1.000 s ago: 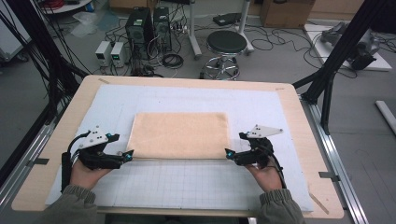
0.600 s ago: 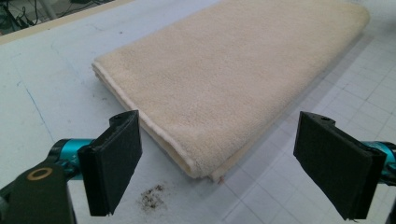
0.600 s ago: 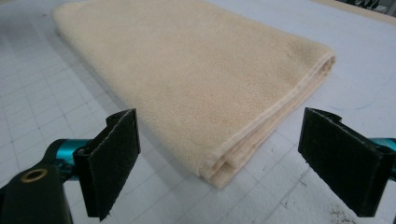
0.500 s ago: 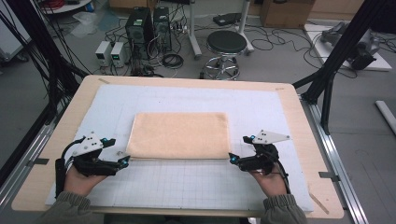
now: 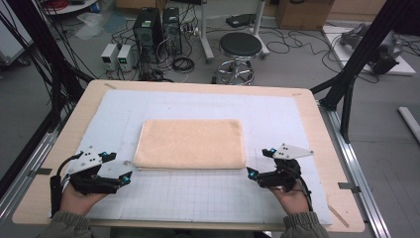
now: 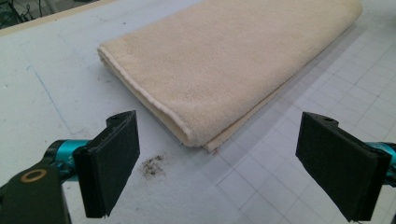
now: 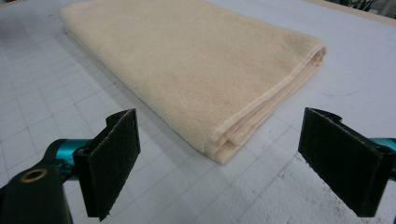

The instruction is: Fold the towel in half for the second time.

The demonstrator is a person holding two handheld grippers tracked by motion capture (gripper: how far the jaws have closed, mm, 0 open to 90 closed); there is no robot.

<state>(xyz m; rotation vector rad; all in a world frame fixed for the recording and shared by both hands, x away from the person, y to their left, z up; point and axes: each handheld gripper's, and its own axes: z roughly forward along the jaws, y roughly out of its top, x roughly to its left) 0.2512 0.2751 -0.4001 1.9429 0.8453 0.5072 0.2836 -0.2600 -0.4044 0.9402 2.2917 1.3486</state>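
A folded beige towel [image 5: 190, 144] lies flat in the middle of the white grid mat [image 5: 198, 198]. My left gripper [image 5: 126, 176] sits just off the towel's near left corner, open, with nothing between its jaws. In the left gripper view that corner of the towel [image 6: 224, 60] lies ahead of the left gripper [image 6: 217, 158], apart from both pads. My right gripper [image 5: 250, 173] is open beside the near right corner. In the right gripper view the towel [image 7: 187, 60] shows its layered corner just ahead of the right gripper [image 7: 219, 158].
The mat covers a wooden table [image 5: 317, 129] with black frame posts at both sides. A small dark smudge [image 6: 152, 165] marks the mat near my left jaws. A stool [image 5: 240, 47], computer towers [image 5: 153, 25] and cables stand on the floor beyond the far edge.
Both grippers have drawn back toward the near edge, away from the towel's near corners. The towel now lies flat and released.
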